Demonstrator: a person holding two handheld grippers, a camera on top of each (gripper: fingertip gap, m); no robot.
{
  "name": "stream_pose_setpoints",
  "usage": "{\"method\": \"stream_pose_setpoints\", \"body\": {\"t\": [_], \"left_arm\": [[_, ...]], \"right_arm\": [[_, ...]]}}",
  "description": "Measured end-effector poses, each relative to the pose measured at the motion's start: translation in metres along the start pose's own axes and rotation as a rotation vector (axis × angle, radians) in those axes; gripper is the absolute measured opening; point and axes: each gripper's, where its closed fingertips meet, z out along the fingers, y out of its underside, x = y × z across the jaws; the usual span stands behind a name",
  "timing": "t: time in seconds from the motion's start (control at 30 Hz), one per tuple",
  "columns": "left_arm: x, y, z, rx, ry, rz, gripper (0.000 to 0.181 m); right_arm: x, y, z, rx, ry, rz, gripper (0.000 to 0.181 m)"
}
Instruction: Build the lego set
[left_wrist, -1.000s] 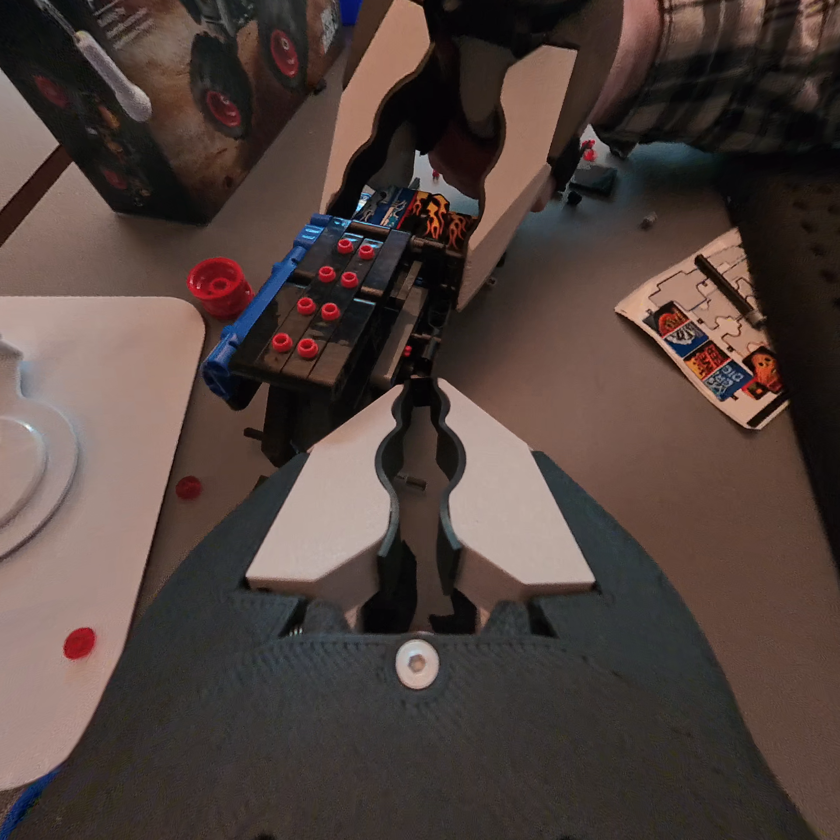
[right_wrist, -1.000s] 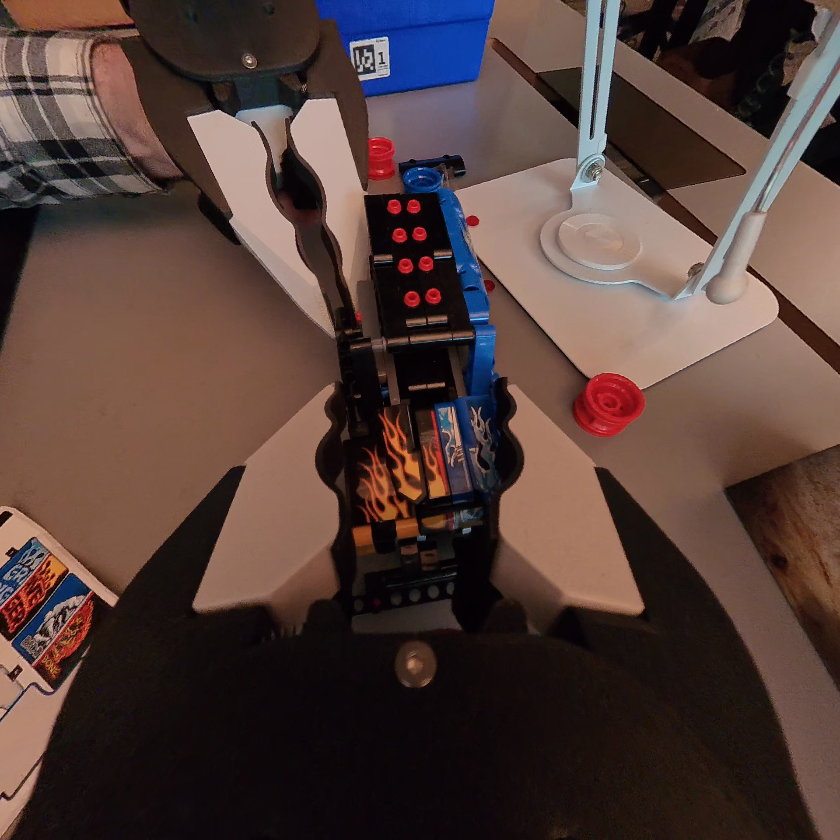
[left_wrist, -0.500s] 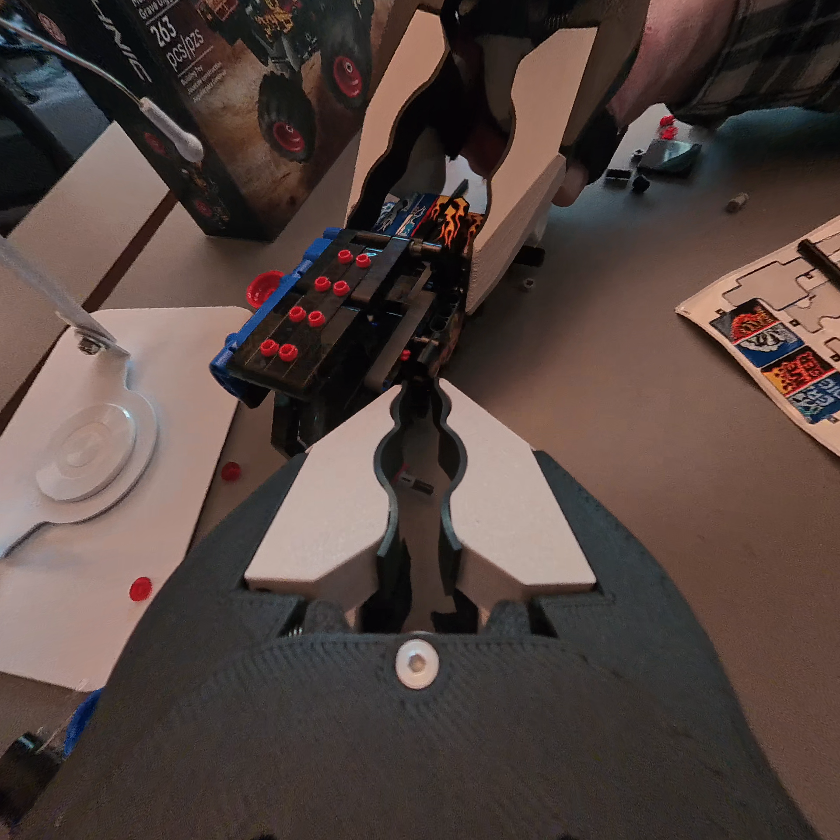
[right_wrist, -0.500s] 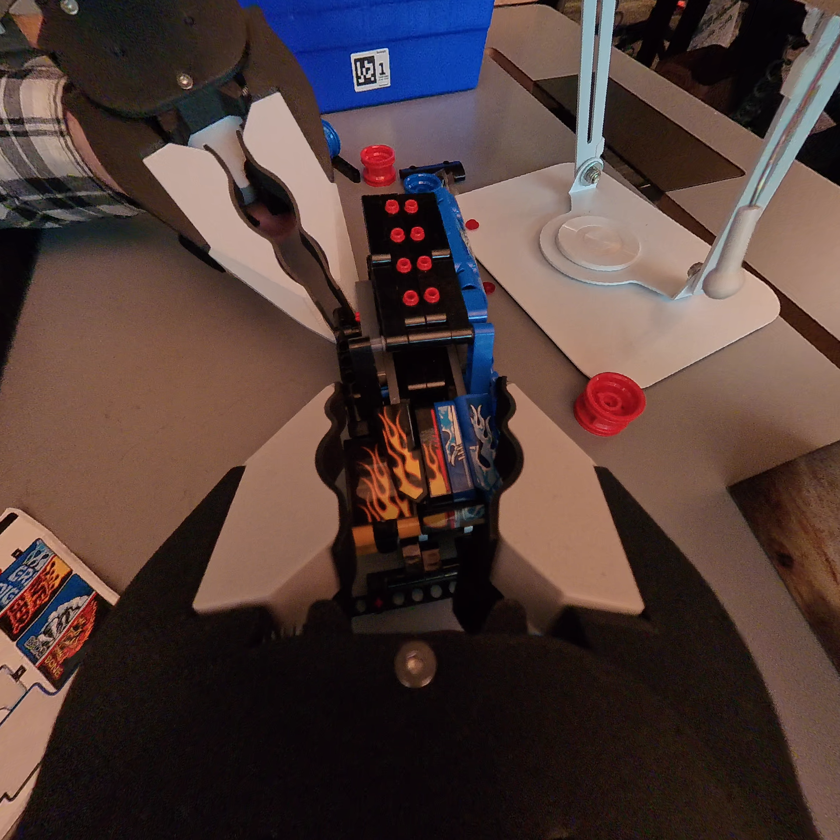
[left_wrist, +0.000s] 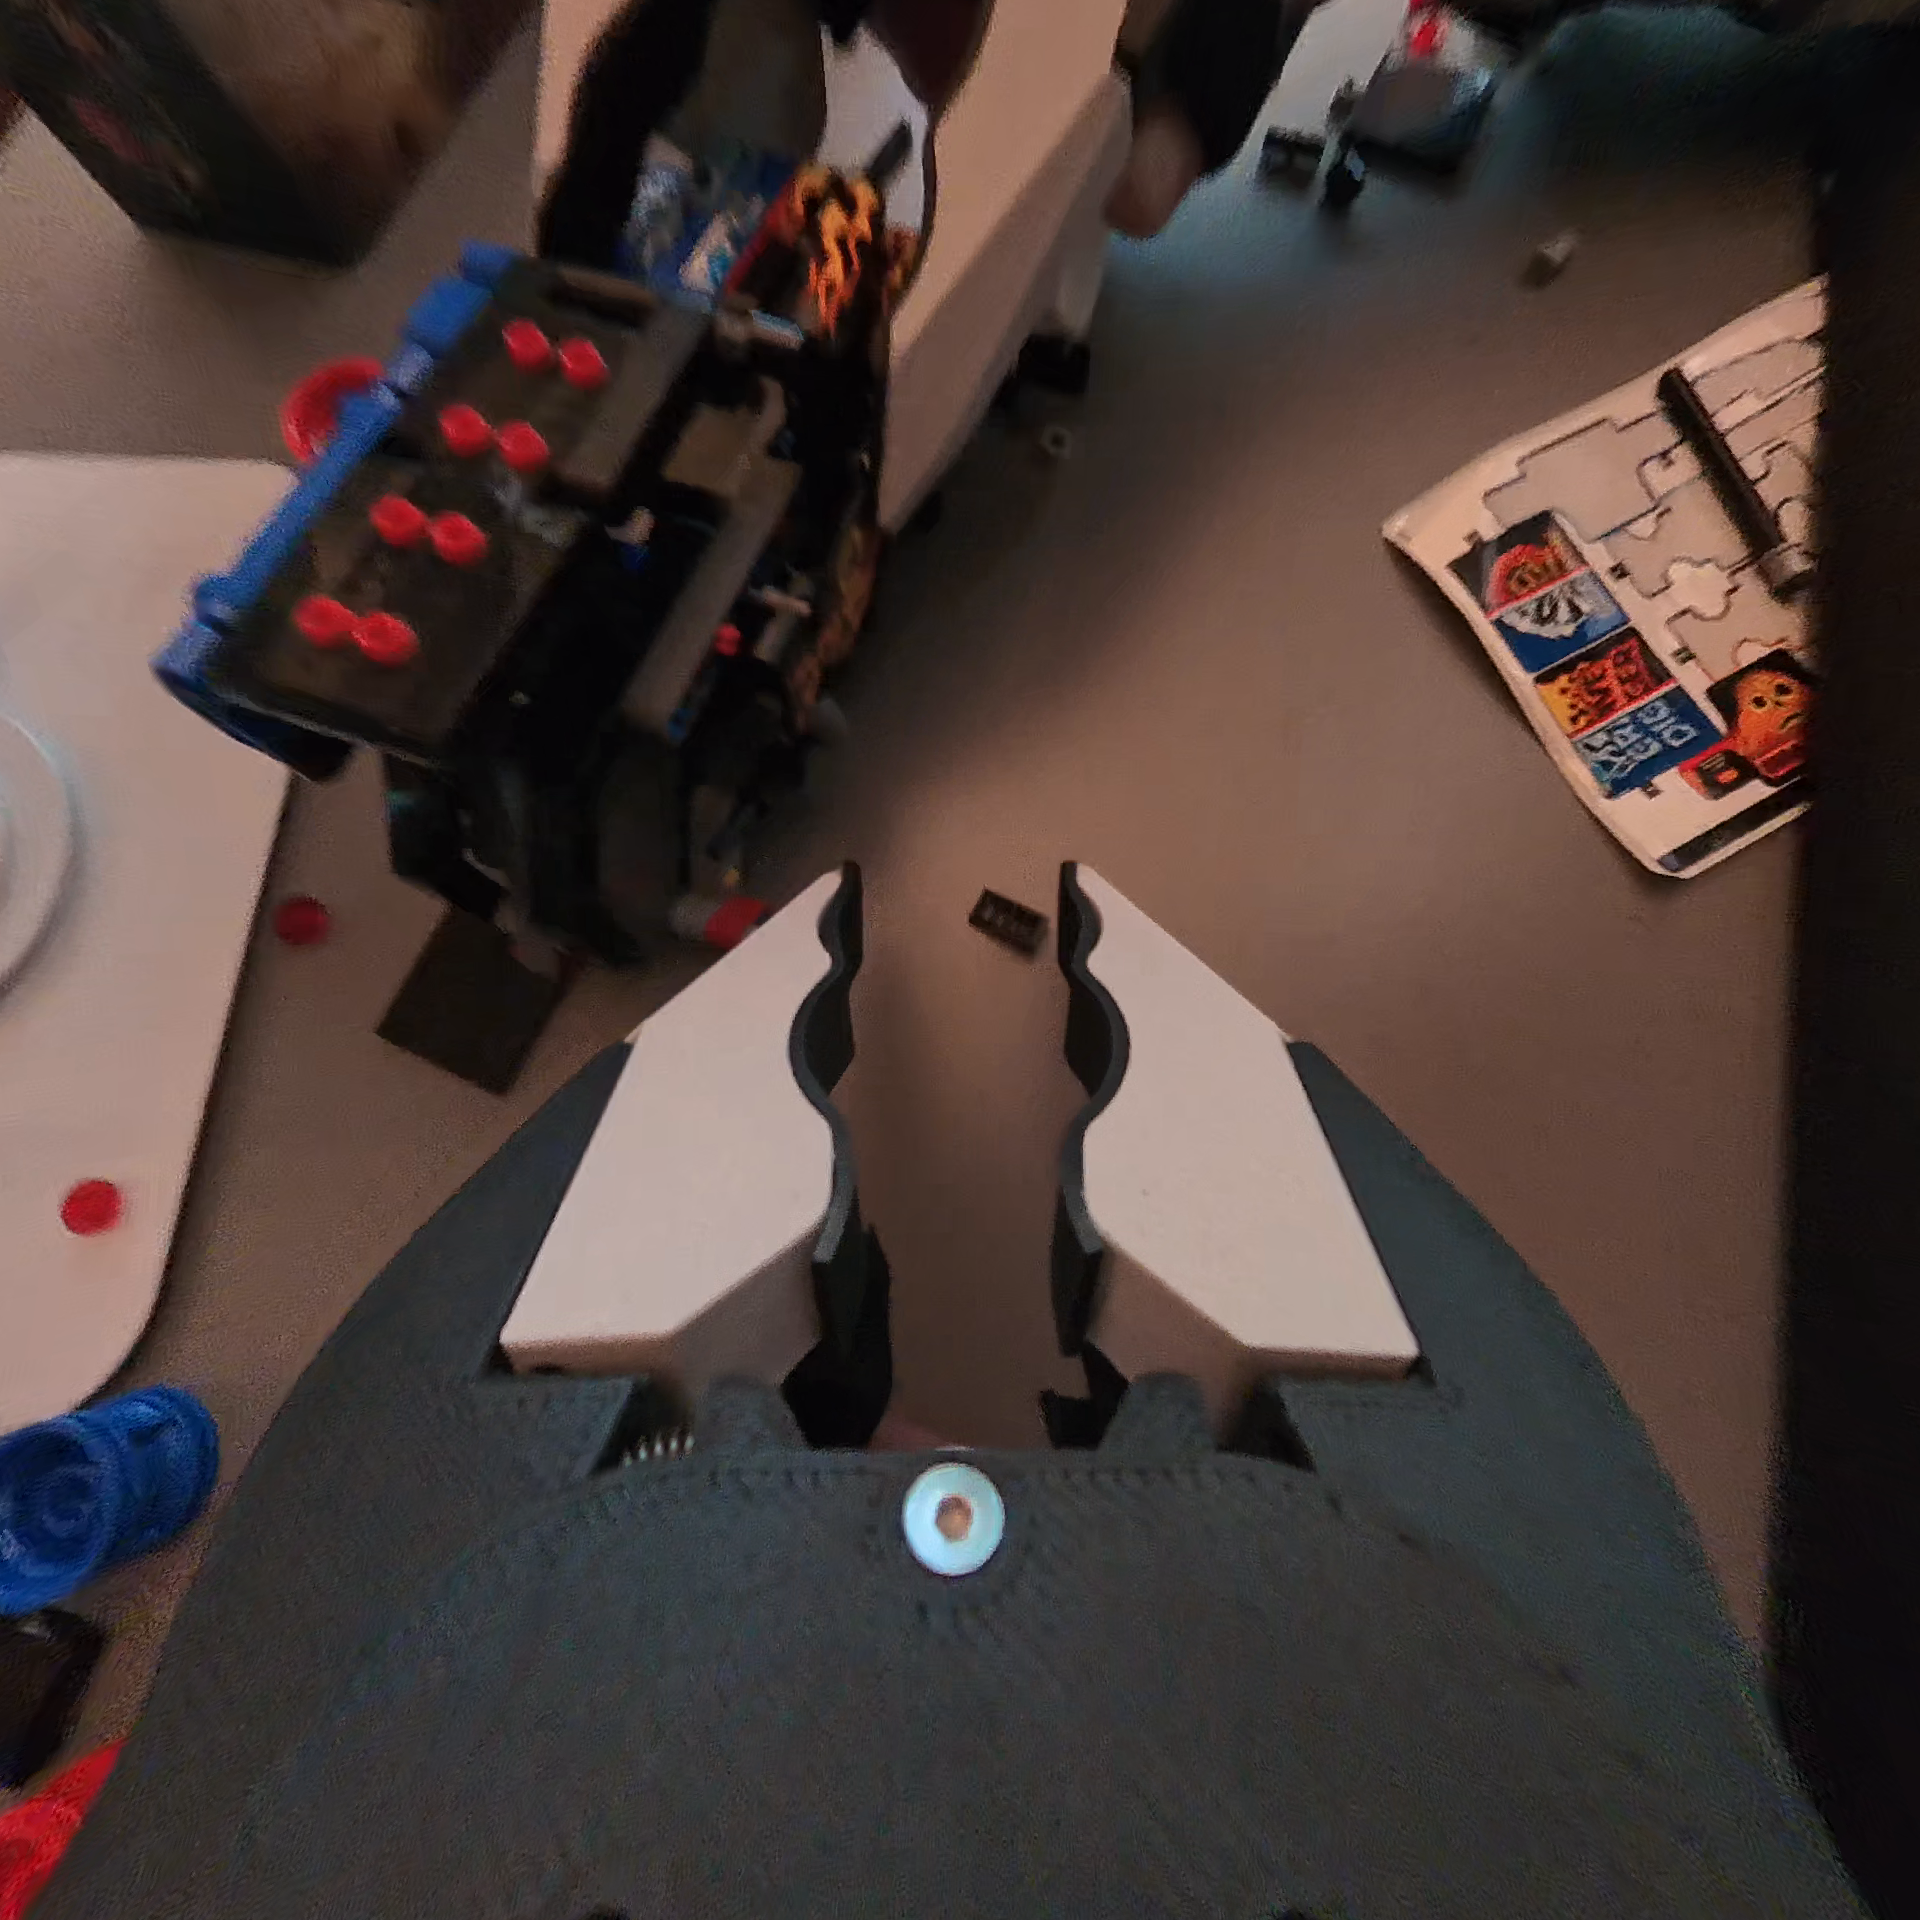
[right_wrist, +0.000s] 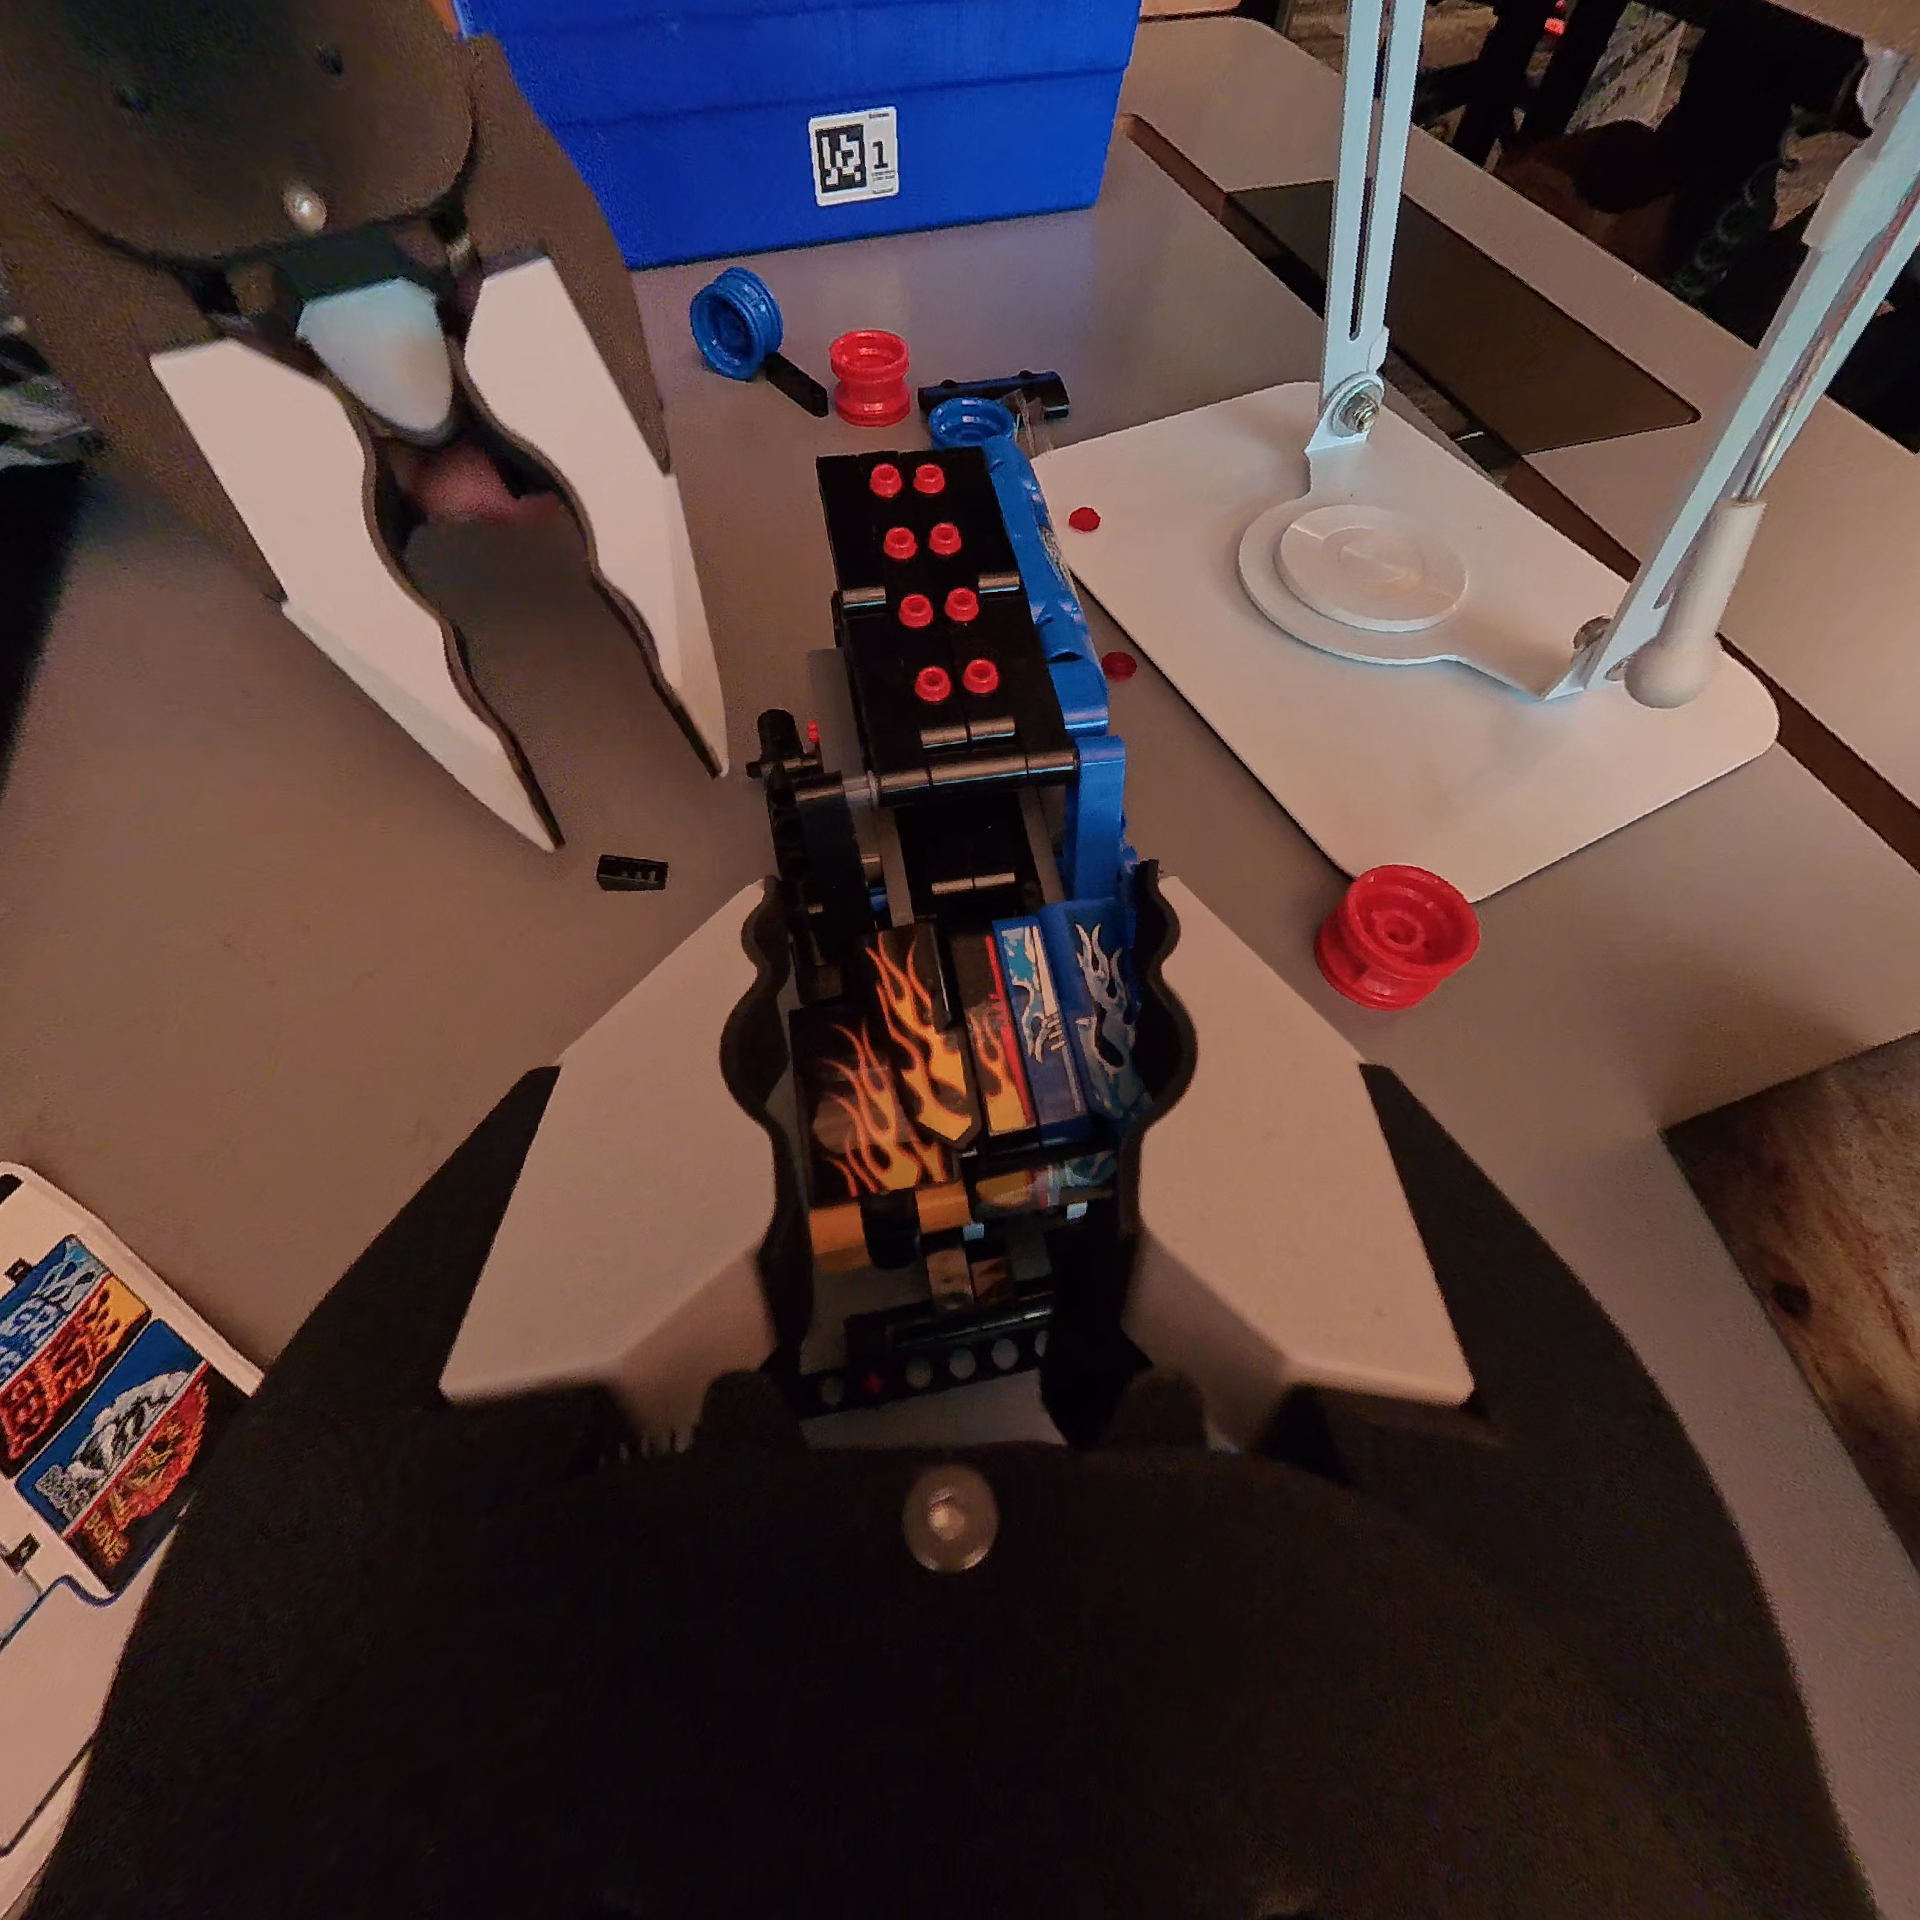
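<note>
Right tongs (right_wrist: 951, 997) clamp the truck model (right_wrist: 966, 831); left tongs (left_wrist: 958, 914) hover agape.

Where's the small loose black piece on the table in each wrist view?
Left wrist view: small black piece lies on the table just ahead of the open left gripper, near its right-hand tip.
Right wrist view: same piece sits left of centre, just left of the truck model, below the left gripper's tips.
Shared landmark: the sticker sheet.
</note>
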Motion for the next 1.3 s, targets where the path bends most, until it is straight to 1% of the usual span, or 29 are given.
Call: {"method": "stream_pose_setpoints", "body": {"t": [0.1, 0.13, 0.2, 0.23, 0.27, 0.33, 0.47, 0.5, 0.57, 0.67, 0.73, 0.77, 0.8, 0.87, 0.97, 1.0, 1.1, 1.13, 1.3], "left_arm": [[0.009, 0.013, 0.007, -0.086, -0.016, -0.033, 0.035], [0.008, 0.014, 0.009, -0.091, -0.042, -0.052, 0.031], [0.015, 0.017, 0.013, -0.119, -0.041, -0.102, 0.028], [0.013, 0.018, 0.015, -0.126, -0.074, -0.109, 0.026], [0.015, 0.018, 0.015, -0.124, -0.080, -0.113, 0.023], [0.014, 0.017, 0.016, -0.118, -0.100, -0.121, 0.012], [0.008, 0.018, 0.015, -0.106, -0.136, -0.083, 0.008], [0.008, 0.017, 0.015, -0.096, -0.135, -0.048, 0.008], [0.015, 0.010, 0.013, -0.053, -0.109, 0.033, 0.008], [0.013, 0.001, 0.009, -0.008, -0.118, 0.043, 0.007], [0.013, -0.009, 0.002, 0.050, -0.132, 0.084, 0.007], [0.012, -0.014, -0.002, 0.075, -0.141, 0.090, 0.007], [0.014, -0.020, -0.007, 0.113, -0.132, 0.100, 0.007], [0.019, -0.035, -0.016, 0.199, -0.120, 0.123, 0.007], [0.024, -0.045, -0.023, 0.247, -0.105, 0.147, 0.007], [0.025, -0.046, -0.024, 0.256, -0.106, 0.149, 0.007], [0.027, -0.047, -0.025, 0.260, -0.099, 0.161, 0.007], [0.029, -0.048, -0.026, 0.274, -0.088, 0.161, 0.007], [0.031, -0.050, -0.026, 0.291, -0.075, 0.167, 0.007]], "right_arm": [[0.000, 0.000, 0.000, -0.003, 0.007, -0.007, 0.066], [-0.001, 0.000, 0.000, -0.005, 0.009, -0.010, 0.066], [-0.001, 0.000, 0.000, -0.006, 0.013, -0.015, 0.066], [-0.001, 0.000, 0.000, -0.007, 0.014, -0.016, 0.066], [-0.001, -0.001, 0.000, -0.007, 0.016, -0.017, 0.065], [-0.001, -0.001, 0.000, -0.009, 0.019, -0.018, 0.065], [-0.003, -0.006, -0.002, -0.006, 0.022, -0.029, 0.065], [-0.004, -0.010, -0.005, 0.004, 0.027, -0.035, 0.067], [-0.004, -0.019, -0.012, 0.032, 0.042, -0.062, 0.063], [-0.012, -0.029, -0.022, 0.048, 0.063, -0.143, 0.054], [-0.032, -0.036, -0.026, 0.062, 0.024, -0.211, 0.047], [-0.046, -0.037, -0.026, 0.065, -0.019, -0.242, 0.039], [-0.059, -0.036, -0.025, 0.059, -0.055, -0.277, 0.033], [-0.074, -0.029, -0.020, 0.009, -0.087, -0.330, 0.027], [-0.085, -0.021, -0.008, -0.055, -0.100, -0.390, 0.020], [-0.087, -0.018, -0.005, -0.075, -0.102, -0.407, 0.016], [-0.090, -0.014, 0.001, -0.093, -0.109, -0.415, 0.012], [-0.090, -0.014, 0.001, -0.090, -0.111, -0.413, 0.007], [-0.091, -0.015, 0.001, -0.087, -0.115, -0.398, 0.005]]}}
